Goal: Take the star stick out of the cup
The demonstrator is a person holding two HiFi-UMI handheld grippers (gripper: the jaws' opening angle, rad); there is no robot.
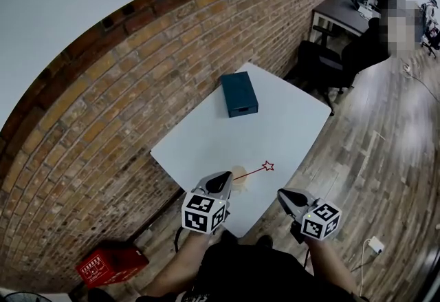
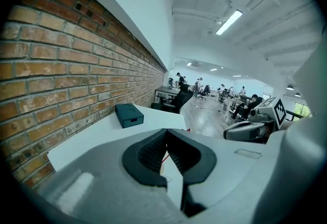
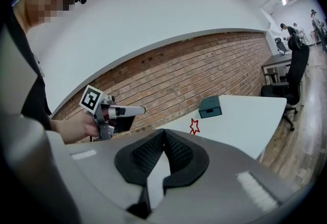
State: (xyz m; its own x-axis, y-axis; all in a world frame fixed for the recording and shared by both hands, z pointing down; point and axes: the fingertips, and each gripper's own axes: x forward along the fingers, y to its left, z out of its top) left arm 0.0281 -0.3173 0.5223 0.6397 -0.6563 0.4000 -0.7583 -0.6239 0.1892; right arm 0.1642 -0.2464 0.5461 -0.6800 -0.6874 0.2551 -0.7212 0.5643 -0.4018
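Observation:
A pale cup stands near the front edge of the white table. A thin red star stick leans out of it to the right and ends in a red outline star. My left gripper is just left of the cup, jaws shut and tips touching, holding nothing. In the left gripper view a sliver of the red stick shows below the closed tips of the left gripper. My right gripper hangs off the table's front corner, shut and empty. The star sits just above the right gripper.
A dark teal box lies at the table's far side. A brick wall runs along the left. On the floor are a red crate and a white power strip. Black office chairs stand beyond the table.

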